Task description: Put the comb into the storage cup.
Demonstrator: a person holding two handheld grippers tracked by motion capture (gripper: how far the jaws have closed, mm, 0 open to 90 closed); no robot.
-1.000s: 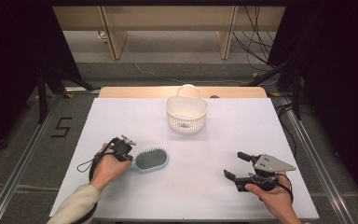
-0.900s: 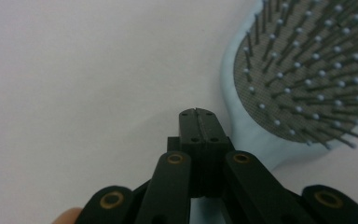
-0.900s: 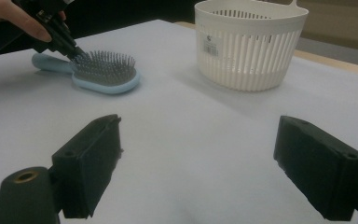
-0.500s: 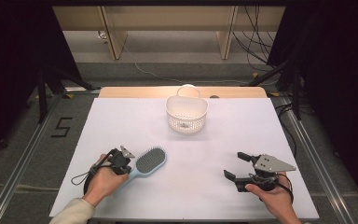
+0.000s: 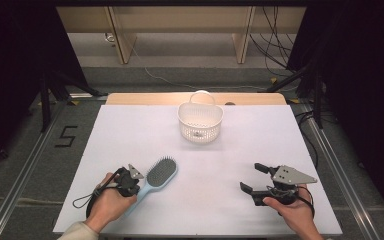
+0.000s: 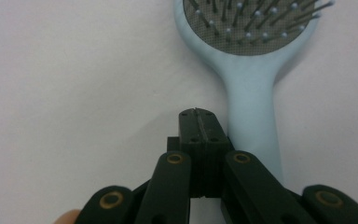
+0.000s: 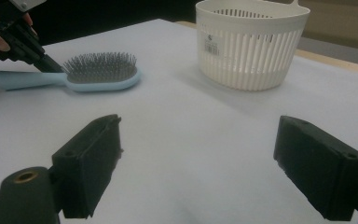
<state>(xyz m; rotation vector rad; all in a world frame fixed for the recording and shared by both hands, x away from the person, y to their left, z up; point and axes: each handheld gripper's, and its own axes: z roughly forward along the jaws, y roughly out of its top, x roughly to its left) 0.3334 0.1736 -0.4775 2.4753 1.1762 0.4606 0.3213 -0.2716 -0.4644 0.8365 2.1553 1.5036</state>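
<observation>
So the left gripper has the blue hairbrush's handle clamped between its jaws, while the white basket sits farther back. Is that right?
Not quite. In the left gripper view the left gripper is shut on nothing, its jaws resting beside the blue hairbrush handle. The white basket does sit farther back.

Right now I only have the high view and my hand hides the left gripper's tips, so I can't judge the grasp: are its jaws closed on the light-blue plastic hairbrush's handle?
Observer: No. In the left gripper view the left gripper is shut with nothing between its jaws; they sit beside the light-blue plastic hairbrush, against the handle's edge.
Operator: Which way do the bristles face?
Observer: Up. The right gripper view shows them standing clear of the white table.
Operator: Is the right gripper ready?
Observer: The right gripper is open wide, its jaws empty, pointing toward the white slotted plastic basket.
</observation>
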